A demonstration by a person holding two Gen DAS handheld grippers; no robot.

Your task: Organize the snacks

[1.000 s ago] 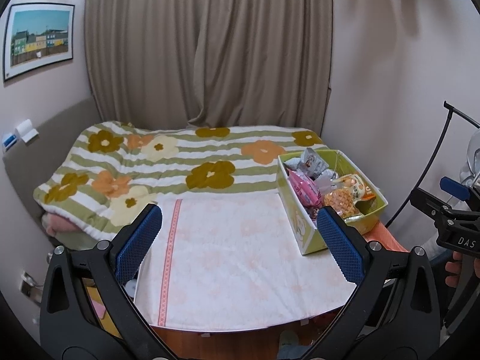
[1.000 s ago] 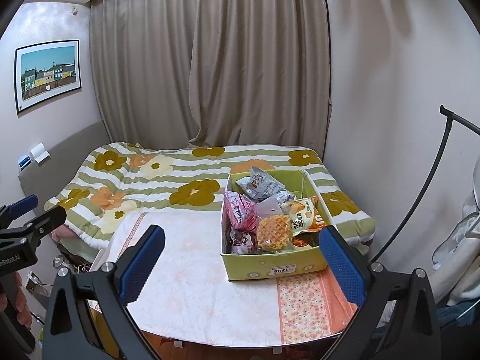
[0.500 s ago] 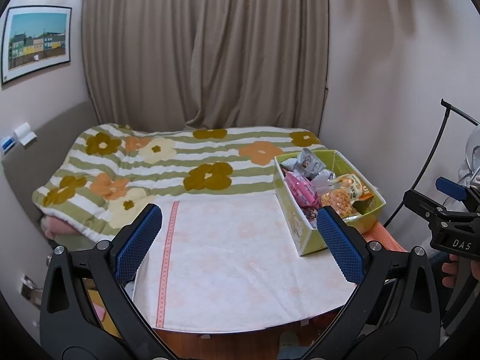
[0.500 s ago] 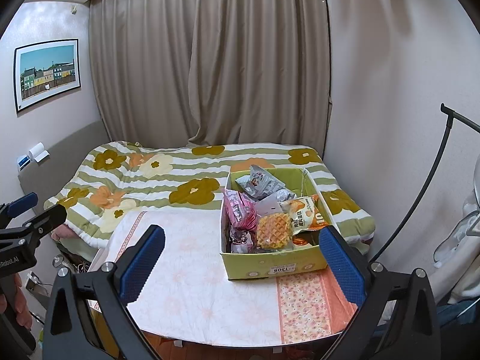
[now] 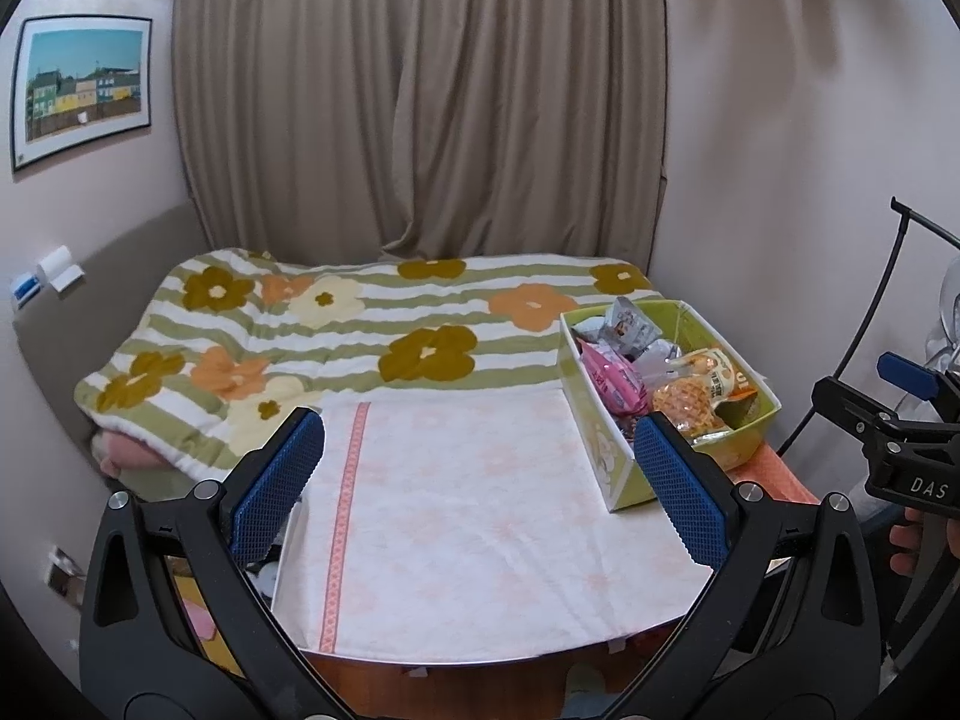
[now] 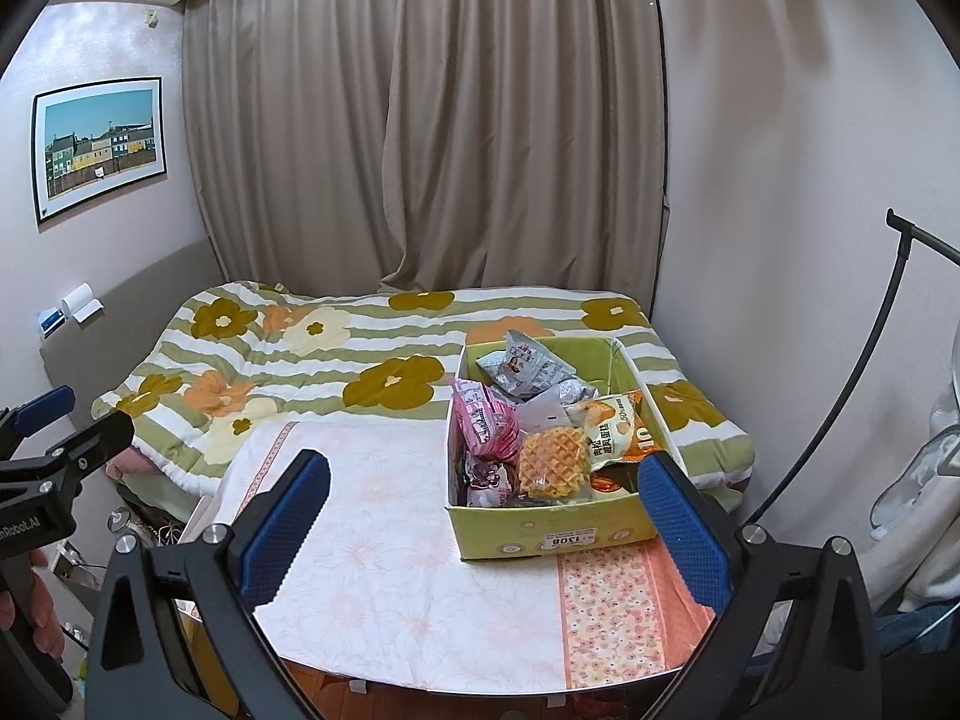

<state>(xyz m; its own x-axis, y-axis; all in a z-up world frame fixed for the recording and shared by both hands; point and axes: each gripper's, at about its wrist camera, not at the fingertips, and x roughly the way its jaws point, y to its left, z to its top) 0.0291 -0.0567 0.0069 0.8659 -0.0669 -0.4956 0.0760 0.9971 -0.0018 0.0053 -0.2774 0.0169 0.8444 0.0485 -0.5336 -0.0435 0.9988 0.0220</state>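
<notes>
Left gripper (image 5: pixel 480 480) and right gripper (image 6: pixel 483 516): identical black frames, each branching into two arms with triangular cut-outs. Each finger carries a blue pad (image 5: pixel 277 483) with a fine cross-hatched texture on its inward face. Silver screws (image 5: pixel 206 489) sit on the arms just behind the pads. Seen from the opposite camera, the right unit bears white lettering "DAS" (image 5: pixel 929 487); the left unit bears lettering ending "Robot.AI" (image 6: pixel 18 530).

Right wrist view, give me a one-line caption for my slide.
Open right claw hovers before a green box of packaged snacks, waffle on top, on a floral tablecloth.
</notes>
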